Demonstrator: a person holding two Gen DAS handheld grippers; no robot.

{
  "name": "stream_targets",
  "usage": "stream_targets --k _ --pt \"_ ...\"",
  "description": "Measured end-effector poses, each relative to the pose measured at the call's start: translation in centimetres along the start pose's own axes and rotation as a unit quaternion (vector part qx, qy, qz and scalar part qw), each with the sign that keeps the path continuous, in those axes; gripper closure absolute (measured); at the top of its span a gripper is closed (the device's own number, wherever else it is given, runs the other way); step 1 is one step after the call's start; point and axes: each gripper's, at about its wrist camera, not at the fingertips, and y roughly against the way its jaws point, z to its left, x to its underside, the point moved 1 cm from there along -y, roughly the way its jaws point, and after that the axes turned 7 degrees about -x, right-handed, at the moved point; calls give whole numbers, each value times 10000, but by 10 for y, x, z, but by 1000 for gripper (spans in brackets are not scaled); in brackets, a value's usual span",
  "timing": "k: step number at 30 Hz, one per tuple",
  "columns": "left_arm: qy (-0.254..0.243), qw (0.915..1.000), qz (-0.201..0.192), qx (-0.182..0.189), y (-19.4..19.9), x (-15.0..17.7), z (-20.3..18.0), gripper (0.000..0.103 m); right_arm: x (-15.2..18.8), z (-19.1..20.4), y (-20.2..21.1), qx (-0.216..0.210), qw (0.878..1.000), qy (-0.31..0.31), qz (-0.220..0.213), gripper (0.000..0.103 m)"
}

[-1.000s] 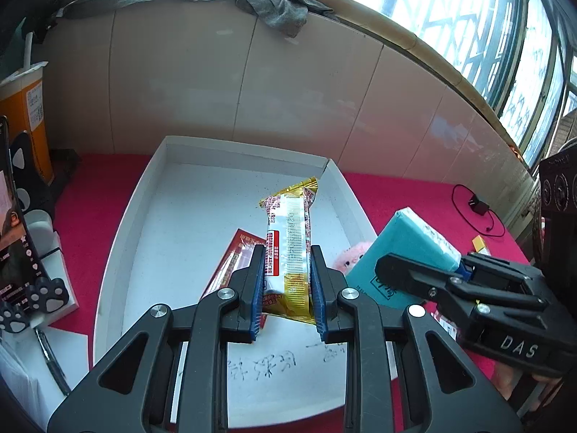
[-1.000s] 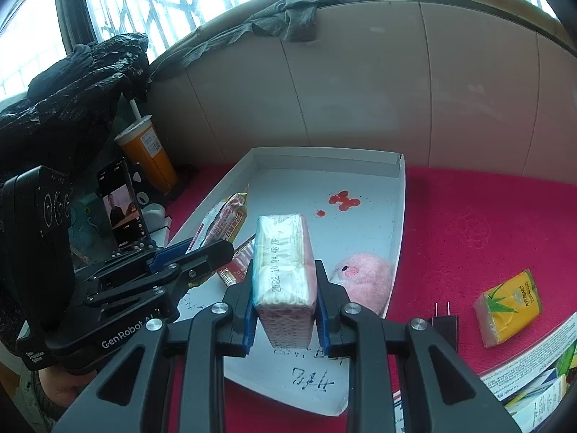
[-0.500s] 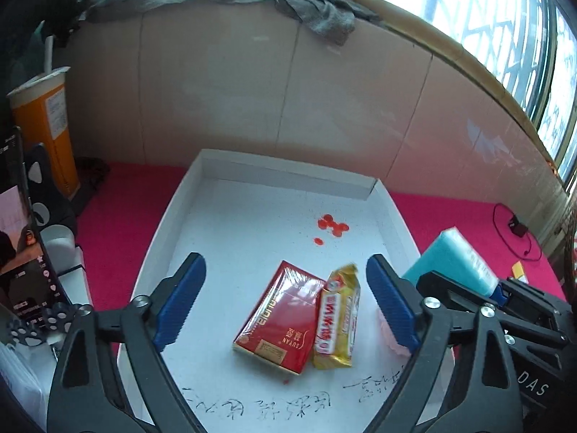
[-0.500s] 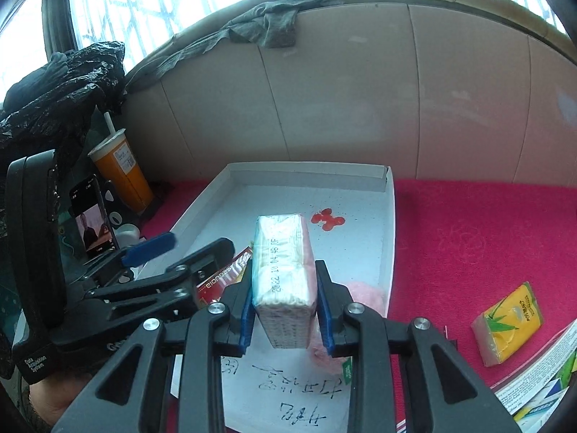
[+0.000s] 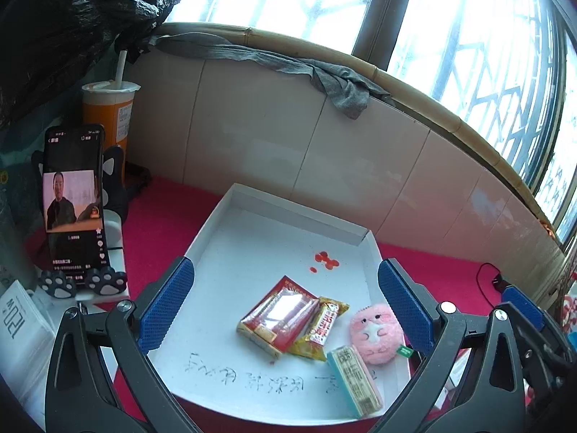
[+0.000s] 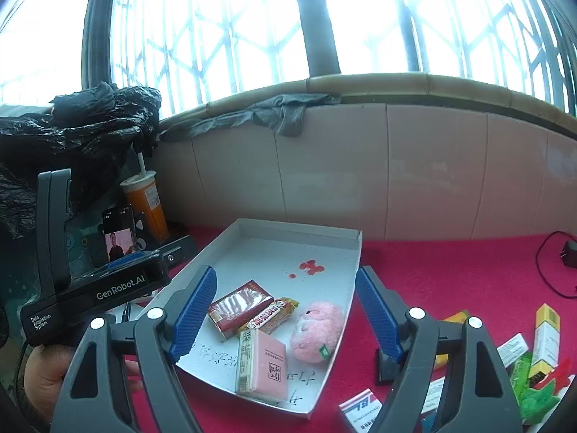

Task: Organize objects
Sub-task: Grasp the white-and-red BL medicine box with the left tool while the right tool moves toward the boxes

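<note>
Four things are lying in the white tray [image 5: 216, 216], which is sitting on the red cloth [image 6: 450, 270] below the tiled wall. Going left to right in the left wrist view: a black plastic bag [image 5: 72, 18] is hanging in the top corner, an orange drink cup [image 5: 108, 108] with a straw is standing beneath it, and a phone [image 5: 74, 202] is leaning upright on a paw-shaped stand, just left of the tray. Inside the tray, the red packet [image 5: 277, 315] is lying touching the yellow snack bar [image 5: 321, 328]; the tissue pack [image 5: 355, 380] is resting near the front rim, and the pink plush toy [image 5: 377, 332] is sitting just beside it, by the right wall. A grey cloth [image 5: 335, 79] is draping over the sill. Further right, in the right wrist view, a black charger [image 6: 569, 254] with its cable and a scatter of small cartons [image 6: 546, 332] are lying on the cloth, well apart from the tray.

The left gripper [image 5: 285, 303] is standing spread wide with nothing between its blue pads. The right gripper [image 6: 285, 306] is likewise spread, holding nothing.

A second ago the left gripper was pinching the snack bar and the right was pinching the tissue pack; both jaws have just been opening, both items are now lying in the tray, and each gripper is looking at the tray from higher and further back.
</note>
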Motion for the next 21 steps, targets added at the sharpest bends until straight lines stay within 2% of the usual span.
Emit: stream_targets --k 2,6,11,12,13,14,17,21 --pt "-96 9999 40 101 6 8 -7 0 3 -4 21 182 9996 27 -216 23" --pt "-362 9985 182 356 17 26 -26 0 11 -18 55 920 9949 -7 -413 22" --pt "-652 9951 263 701 34 49 -57 0 23 -56 105 877 9919 -580 -710 21" --pt "-760 9937 295 774 36 54 -65 0 26 -67 116 832 9905 -774 -778 15" --pt "-886 9921 323 826 38 59 -73 0 28 -77 126 840 9886 -941 -820 5" --pt "-1024 9904 343 859 38 64 -81 0 31 -87 135 960 9858 -1064 -870 0" --pt "-1429 9836 474 988 36 78 -102 0 41 -112 165 1537 9746 -1216 -1086 0" --pt "-1937 9704 821 1186 24 97 -126 0 57 -142 187 1909 9651 -1435 -1077 0"
